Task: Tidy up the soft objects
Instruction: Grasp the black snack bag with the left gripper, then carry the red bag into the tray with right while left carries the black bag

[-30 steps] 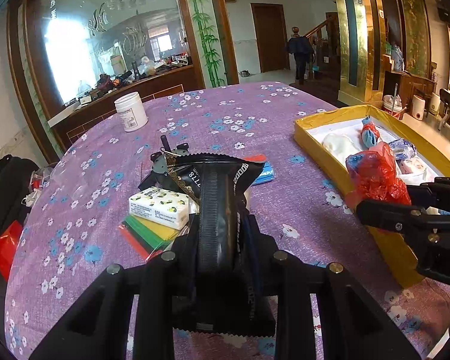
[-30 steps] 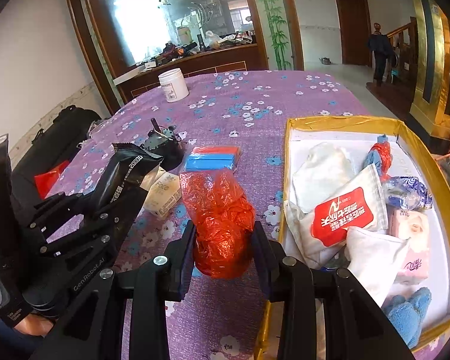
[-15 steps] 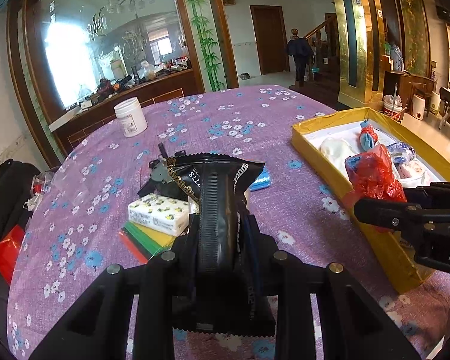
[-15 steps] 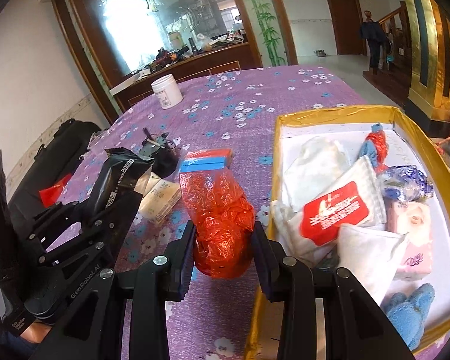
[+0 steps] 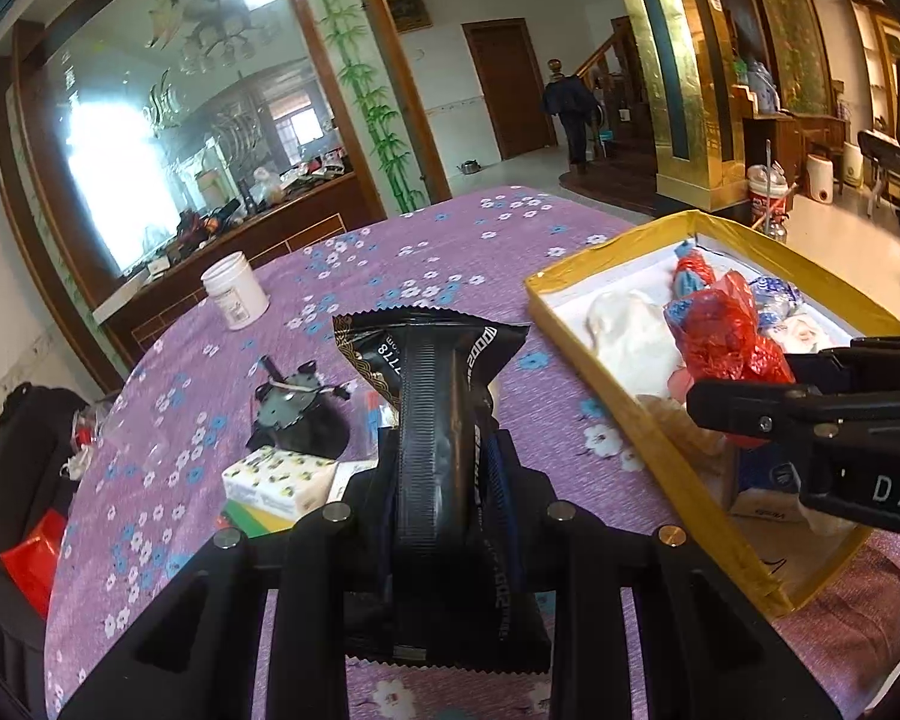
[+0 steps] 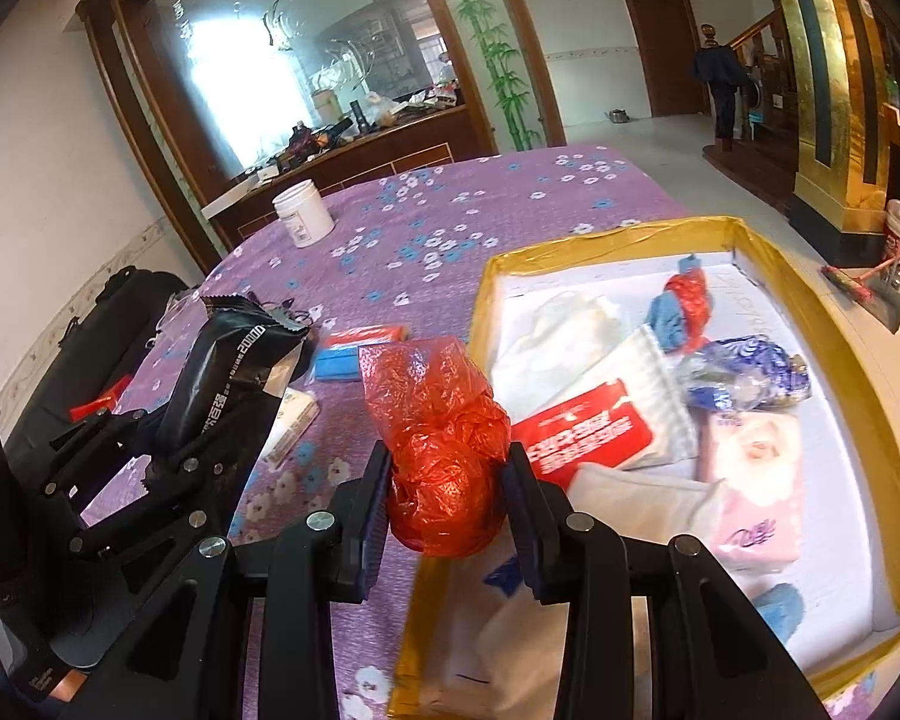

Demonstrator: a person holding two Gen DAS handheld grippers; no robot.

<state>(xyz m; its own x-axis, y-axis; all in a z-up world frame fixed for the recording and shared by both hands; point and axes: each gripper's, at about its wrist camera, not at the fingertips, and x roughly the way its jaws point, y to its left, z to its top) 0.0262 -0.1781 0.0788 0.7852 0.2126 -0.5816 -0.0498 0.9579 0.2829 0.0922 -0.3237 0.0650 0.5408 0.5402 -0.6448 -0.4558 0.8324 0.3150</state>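
Observation:
My left gripper (image 5: 441,480) is shut on a black foil packet (image 5: 432,396) and holds it above the purple flowered tablecloth (image 5: 438,252); the packet also shows in the right wrist view (image 6: 228,372). My right gripper (image 6: 447,504) is shut on a crumpled red plastic bag (image 6: 444,438), held over the left rim of the yellow box (image 6: 834,324). The bag also shows in the left wrist view (image 5: 726,336). The box holds several soft items: white cloth (image 6: 552,336), a red-labelled tissue pack (image 6: 588,426), a pink tissue pack (image 6: 756,486) and a blue-white bag (image 6: 744,372).
On the cloth lie a white tissue pack with yellow print (image 5: 279,477) on coloured sheets, a blue-and-red pack (image 6: 354,348), a black pouch with a clip (image 5: 297,408) and a white jar (image 5: 234,294). A black bag (image 5: 18,456) sits off the table's left edge.
My right gripper has carried the red bag rightward, from over the cloth to over the box's left rim. The left gripper with the black packet has shifted slightly toward the box.

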